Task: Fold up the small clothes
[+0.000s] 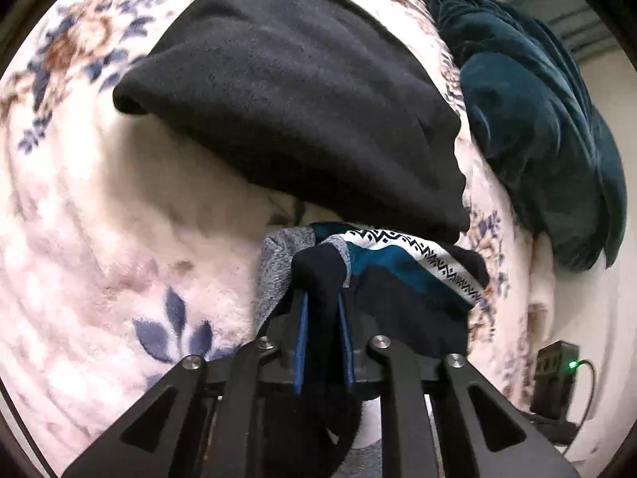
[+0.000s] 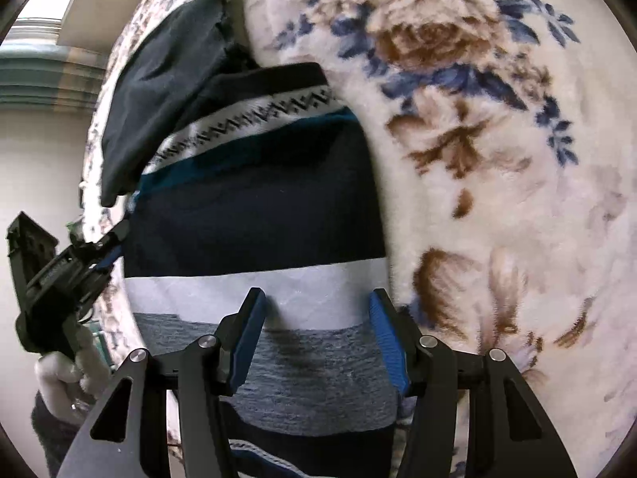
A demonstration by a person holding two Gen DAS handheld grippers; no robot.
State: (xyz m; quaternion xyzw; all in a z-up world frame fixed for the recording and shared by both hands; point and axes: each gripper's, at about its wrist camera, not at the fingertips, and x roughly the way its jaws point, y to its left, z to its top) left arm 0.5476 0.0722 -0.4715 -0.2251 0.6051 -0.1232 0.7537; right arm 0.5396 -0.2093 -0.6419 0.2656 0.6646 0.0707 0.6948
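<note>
Left tongs [image 1: 321, 306] nearest, pinching dark edge of striped knit garment [image 1: 398, 275]. Right tongs [image 2: 316, 320] spread, hovering over its grey band [image 2: 278, 358]. Garment lies flat on floral blanket [image 2: 497, 159] of bed. Judged soft, light, limp, will sag; best taken at corners or hem. Count: one striped garment, one black fleece piece [image 1: 294, 91], one teal blanket [image 1: 537, 119].

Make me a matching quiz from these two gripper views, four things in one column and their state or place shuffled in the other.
1. left gripper
2. right gripper
3. plain black fleece garment
4. dark teal velvet cloth

a. heaped at the floral blanket's far edge
b. open above the striped knit garment
c. shut on the striped garment's dark edge
d. lying beyond the striped garment

Pairs: 1-c, 2-b, 3-d, 4-a
</note>
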